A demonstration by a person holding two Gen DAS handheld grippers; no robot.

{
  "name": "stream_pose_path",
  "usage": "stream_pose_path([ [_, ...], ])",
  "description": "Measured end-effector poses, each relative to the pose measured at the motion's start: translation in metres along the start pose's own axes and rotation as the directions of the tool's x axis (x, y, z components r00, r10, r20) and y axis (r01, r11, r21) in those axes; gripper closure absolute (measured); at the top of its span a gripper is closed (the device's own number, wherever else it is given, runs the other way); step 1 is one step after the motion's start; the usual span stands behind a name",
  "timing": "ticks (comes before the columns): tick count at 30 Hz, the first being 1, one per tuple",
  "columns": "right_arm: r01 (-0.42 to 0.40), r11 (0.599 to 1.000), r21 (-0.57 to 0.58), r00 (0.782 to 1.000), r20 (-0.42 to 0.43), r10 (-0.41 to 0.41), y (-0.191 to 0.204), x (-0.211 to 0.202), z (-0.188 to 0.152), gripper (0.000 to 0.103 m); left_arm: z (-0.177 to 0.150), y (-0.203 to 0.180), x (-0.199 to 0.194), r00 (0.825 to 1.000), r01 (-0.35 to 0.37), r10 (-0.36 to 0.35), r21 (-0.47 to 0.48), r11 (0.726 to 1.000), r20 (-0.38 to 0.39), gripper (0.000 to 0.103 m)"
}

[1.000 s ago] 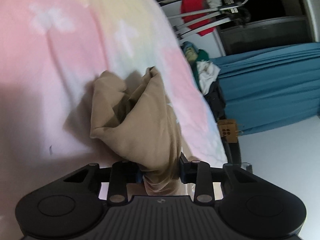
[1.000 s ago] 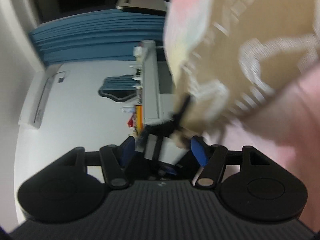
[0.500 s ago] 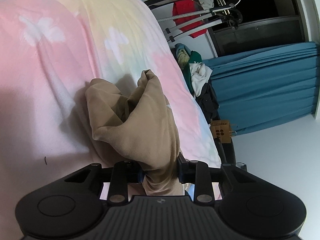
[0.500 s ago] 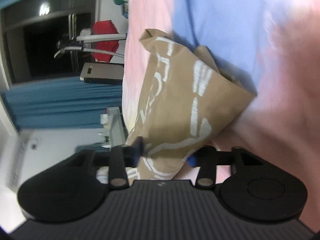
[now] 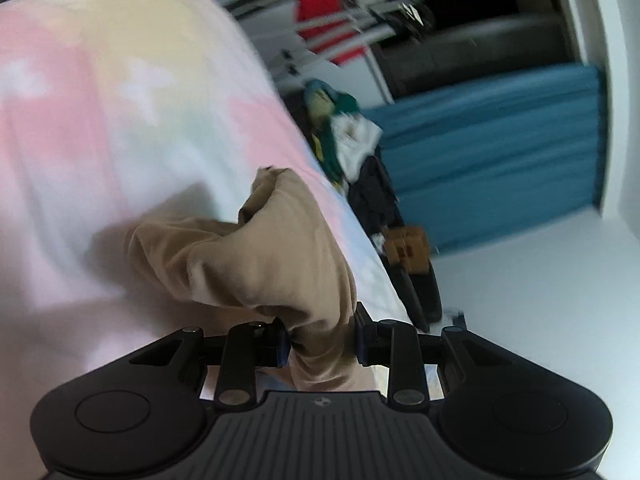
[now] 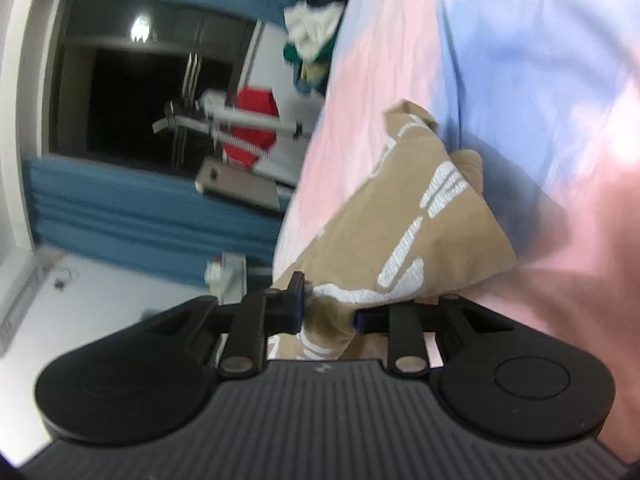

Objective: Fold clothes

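A tan garment (image 5: 260, 256) lies bunched on a pastel pink, yellow and blue bedspread (image 5: 100, 112). My left gripper (image 5: 320, 338) is shut on a thick fold of it at the near end. In the right wrist view the same tan garment (image 6: 400, 232) shows white printed lettering and hangs stretched over the bedspread (image 6: 520, 80). My right gripper (image 6: 328, 316) is shut on its near edge. Both views are blurred by motion.
A pile of green, white and dark clothes (image 5: 348, 140) lies at the bed's far edge. Behind it are a drying rack with a red garment (image 5: 332, 28), teal curtains (image 5: 492, 152) and a dark window. A cardboard box (image 5: 408, 248) stands on the floor.
Both grippers stay shut on the tan garment. The left has shifted and tilted, the cloth bunching lower on the bed. The right has closed on the cloth and swung round, so more of the room shows.
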State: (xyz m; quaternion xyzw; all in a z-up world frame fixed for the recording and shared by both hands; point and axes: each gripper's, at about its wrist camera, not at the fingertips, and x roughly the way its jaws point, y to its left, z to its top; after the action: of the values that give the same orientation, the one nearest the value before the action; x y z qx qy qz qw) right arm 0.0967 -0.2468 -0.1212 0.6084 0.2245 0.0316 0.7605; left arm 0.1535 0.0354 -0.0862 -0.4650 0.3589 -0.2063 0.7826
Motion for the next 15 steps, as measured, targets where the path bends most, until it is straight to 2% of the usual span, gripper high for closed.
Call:
stream_pose_path([
  [4, 0.002, 0.999, 0.032, 0.994, 0.108, -0.005, 0.005, -0.039, 0.051, 0.077, -0.012, -0.058, 0.066, 0.994, 0.032, -0.033, -0.01, 0.999, -0.106, 0.072],
  [7, 0.022, 0.999, 0.046, 0.98, 0.199, -0.031, 0.008, -0.061, 0.106, 0.077, -0.024, -0.106, 0.132, 0.982, 0.058, -0.056, 0.004, 0.998, -0.182, 0.072],
  [10, 0.066, 0.998, 0.01, 0.951, 0.303, -0.066, 0.015, -0.074, 0.167, 0.077, -0.038, -0.15, 0.196, 0.969, 0.101, -0.092, 0.027, 0.995, -0.23, 0.072],
  [13, 0.108, 0.993, -0.053, 0.921, 0.381, -0.08, 0.022, -0.068, 0.226, 0.077, -0.05, -0.179, 0.258, 0.955, 0.157, -0.149, 0.009, 0.988, -0.256, 0.072],
  [15, 0.152, 0.986, -0.072, 0.898, 0.426, -0.107, 0.019, -0.067, 0.254, 0.077, -0.057, -0.195, 0.296, 0.945, 0.17, -0.145, 0.064, 0.983, -0.292, 0.072],
])
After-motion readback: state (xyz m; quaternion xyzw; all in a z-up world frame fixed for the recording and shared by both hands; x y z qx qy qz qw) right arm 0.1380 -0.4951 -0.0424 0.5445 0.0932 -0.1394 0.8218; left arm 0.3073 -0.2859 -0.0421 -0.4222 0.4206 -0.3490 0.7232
